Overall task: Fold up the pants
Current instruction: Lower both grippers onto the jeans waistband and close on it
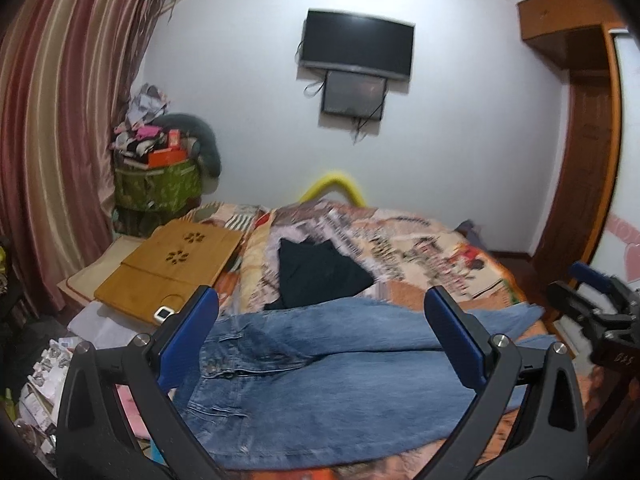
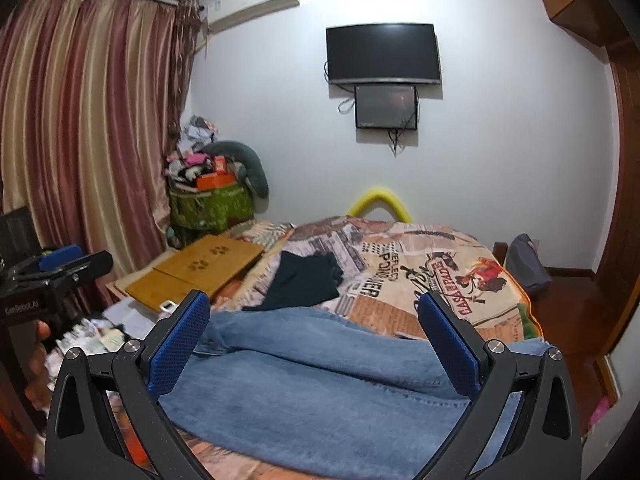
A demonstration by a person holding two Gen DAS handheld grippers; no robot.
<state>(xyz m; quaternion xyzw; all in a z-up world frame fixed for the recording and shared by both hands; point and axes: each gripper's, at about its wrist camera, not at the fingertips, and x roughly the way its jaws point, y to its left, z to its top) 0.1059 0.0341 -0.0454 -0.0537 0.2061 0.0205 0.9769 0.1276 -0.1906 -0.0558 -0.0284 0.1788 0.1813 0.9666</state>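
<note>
The jeans [image 1: 320, 364] lie across the near edge of the bed [image 1: 440, 256], with the waist at 9 o'clock and the two legs running toward 3 o'clock, one leg partly over the other. They are blue denim, washed and a little faded, with thick seams and buttons at the fly. I judge the cloth to be rather heavy and limp but with some body, so it will hang and drag when lifted, and it is not slippery or fragile. A good hold would be the stiff waistband on one side and the hems on the other. The left gripper [image 1: 320, 340] hovers above the waist part with its jaws wide apart and holding nothing. The right gripper [image 2: 316, 340] hovers over the legs, jaws also wide apart and empty. At 12 o'clock a dark soft garment [image 1: 320, 276] lies on the printed bedcover, and at 10 o'clock a flat wooden board [image 1: 168, 268] rests.
</note>
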